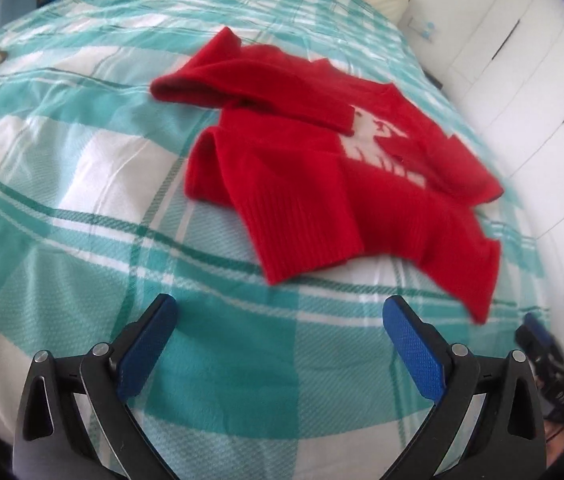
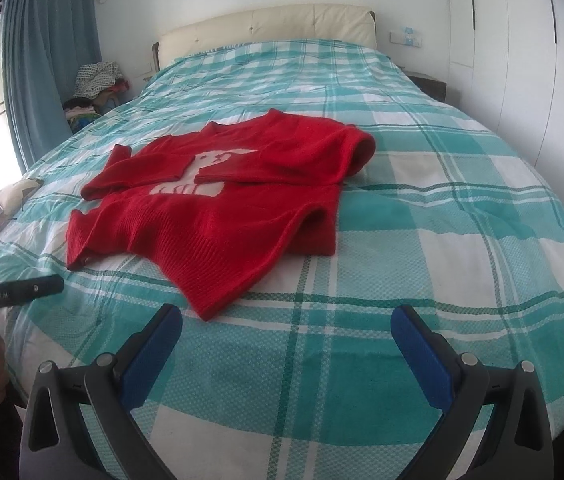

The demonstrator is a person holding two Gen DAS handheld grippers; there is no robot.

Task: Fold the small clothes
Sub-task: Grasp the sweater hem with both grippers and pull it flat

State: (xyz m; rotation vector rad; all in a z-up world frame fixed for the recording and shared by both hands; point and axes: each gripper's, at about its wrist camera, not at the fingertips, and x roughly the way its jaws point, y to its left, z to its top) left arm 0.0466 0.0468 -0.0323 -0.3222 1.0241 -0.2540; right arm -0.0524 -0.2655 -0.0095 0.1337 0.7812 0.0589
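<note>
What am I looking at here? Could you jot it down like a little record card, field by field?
Place: bed with a teal and white checked cover
Garment: red sweater with a white animal picture, both sleeves folded across the front
Left gripper: open, holding nothing, short of the sweater's hem
Right gripper: open, holding nothing, near the hem
Behind: cream headboard, blue curtain, white wardrobe doors

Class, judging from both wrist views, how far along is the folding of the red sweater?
Done: both sleeves of the red knitted sweater lie folded across its white animal motif. In hand: nothing; left gripper and right gripper hover open. Left: folding the body; its hem is rumpled.
</note>
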